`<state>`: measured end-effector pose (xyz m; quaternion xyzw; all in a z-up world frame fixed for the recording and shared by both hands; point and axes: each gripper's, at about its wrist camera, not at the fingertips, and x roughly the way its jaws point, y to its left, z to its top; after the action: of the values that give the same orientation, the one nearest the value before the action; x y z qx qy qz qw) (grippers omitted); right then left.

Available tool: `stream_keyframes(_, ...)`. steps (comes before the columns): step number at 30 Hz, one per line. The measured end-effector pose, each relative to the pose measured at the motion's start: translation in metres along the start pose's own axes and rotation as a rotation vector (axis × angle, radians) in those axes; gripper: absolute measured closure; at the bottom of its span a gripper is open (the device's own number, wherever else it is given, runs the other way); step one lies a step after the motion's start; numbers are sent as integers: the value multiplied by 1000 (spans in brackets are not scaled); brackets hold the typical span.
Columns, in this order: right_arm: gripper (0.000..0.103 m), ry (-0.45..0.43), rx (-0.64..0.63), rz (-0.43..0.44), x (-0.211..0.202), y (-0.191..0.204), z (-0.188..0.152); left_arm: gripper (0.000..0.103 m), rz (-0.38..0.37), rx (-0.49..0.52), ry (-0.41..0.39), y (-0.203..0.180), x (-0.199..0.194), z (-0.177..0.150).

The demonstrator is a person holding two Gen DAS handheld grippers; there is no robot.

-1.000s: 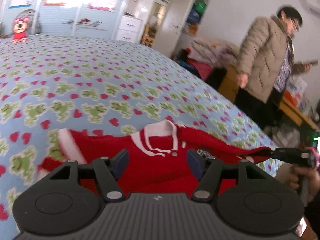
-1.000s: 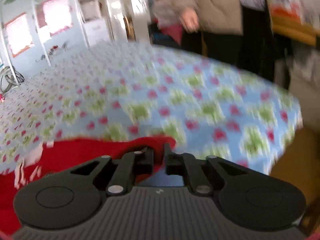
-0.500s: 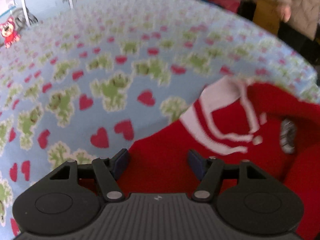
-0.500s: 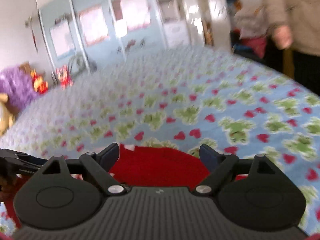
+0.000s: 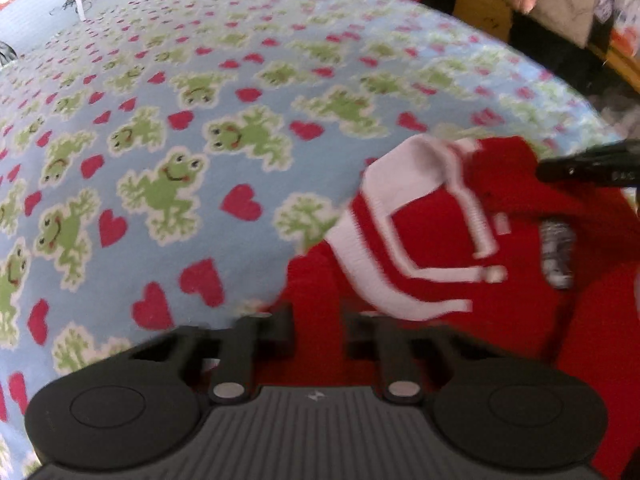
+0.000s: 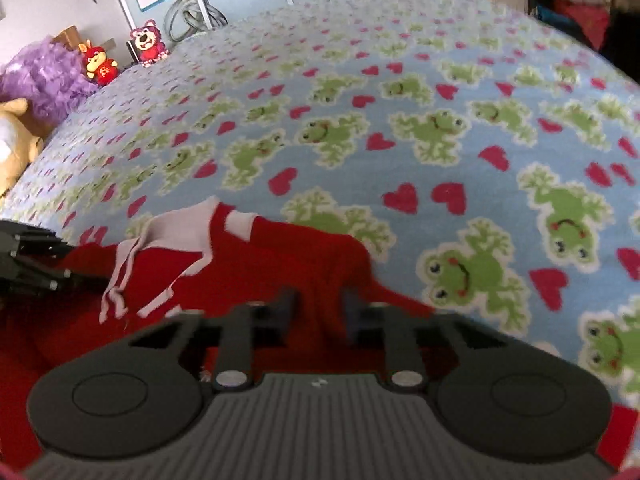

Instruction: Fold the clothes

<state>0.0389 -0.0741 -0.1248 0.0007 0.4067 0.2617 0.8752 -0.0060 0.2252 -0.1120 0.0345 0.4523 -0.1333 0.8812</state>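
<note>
Pinching the red sweater [image 5: 436,240] on the frog blanket [image 5: 168,128], both just-closed grippers, left [image 5: 318,334] and right [image 6: 316,312], grip cloth at six o'clock.

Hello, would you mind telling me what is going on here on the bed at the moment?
A person is folding clothes with a handheld gripper in each hand. A red sweater with a white striped collar lies on a frog-and-heart bedspread. The left gripper and the right gripper have both just been closing, and each now pinches a fold of the sweater's red fabric. No fold is done yet.
</note>
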Motion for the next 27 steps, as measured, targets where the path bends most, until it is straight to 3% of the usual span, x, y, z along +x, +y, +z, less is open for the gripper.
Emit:
stream_keyframes(11,103,-245,-92,-10,-116,46,9,92,-22,-47,-356,-35,-137,-7)
stream_keyframes(21,103,-584,-125,54,-224,100,68,92,139,-14,-733,-35,-307,26)
stream_keyframes(27,103,-723,-118,125,-268,119,82,92,198,-1,-864,-43,-371,9)
